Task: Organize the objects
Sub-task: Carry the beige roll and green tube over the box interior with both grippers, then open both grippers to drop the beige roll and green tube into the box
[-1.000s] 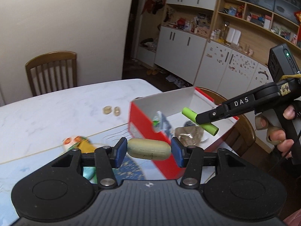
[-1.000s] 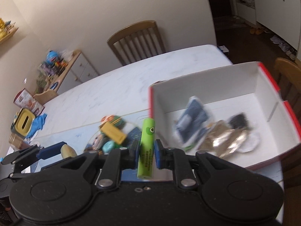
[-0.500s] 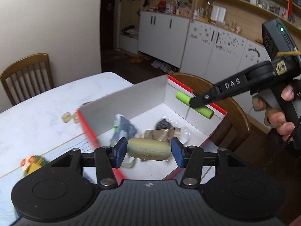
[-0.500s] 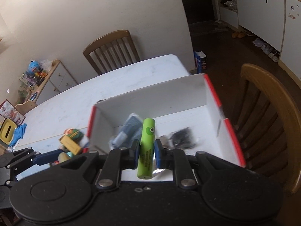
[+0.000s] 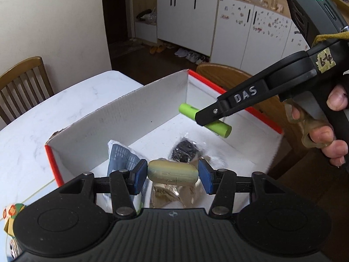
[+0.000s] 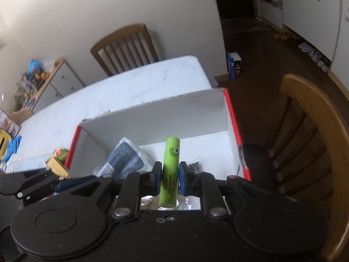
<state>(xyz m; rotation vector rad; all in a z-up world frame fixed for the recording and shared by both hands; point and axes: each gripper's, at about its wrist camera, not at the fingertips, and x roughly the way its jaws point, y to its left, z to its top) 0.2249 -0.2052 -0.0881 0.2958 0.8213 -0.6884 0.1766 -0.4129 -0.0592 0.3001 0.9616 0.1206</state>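
Note:
My left gripper (image 5: 172, 174) is shut on a pale yellow-green oval capsule (image 5: 172, 174), held above the near end of the red-and-white cardboard box (image 5: 135, 111). My right gripper (image 6: 170, 179) is shut on a green cylindrical tube (image 6: 170, 172), held over the same box (image 6: 174, 109); the tube also shows in the left wrist view (image 5: 205, 120), over the box's far side. Inside the box lie a blue-grey packet (image 5: 124, 159), a dark item in clear wrap (image 5: 185, 152) and a crinkled gold foil packet (image 5: 168, 196).
The box sits at the end of a white marble table (image 6: 130, 87). Colourful small items (image 6: 57, 159) lie on the table left of the box. Wooden chairs stand at the far side (image 6: 124, 48) and at the right (image 6: 309, 142). White cabinets (image 5: 218, 26) line the far wall.
Both grippers have moved in over the box with their objects still held. The left one went from beside the box's outer wall to above its inside.

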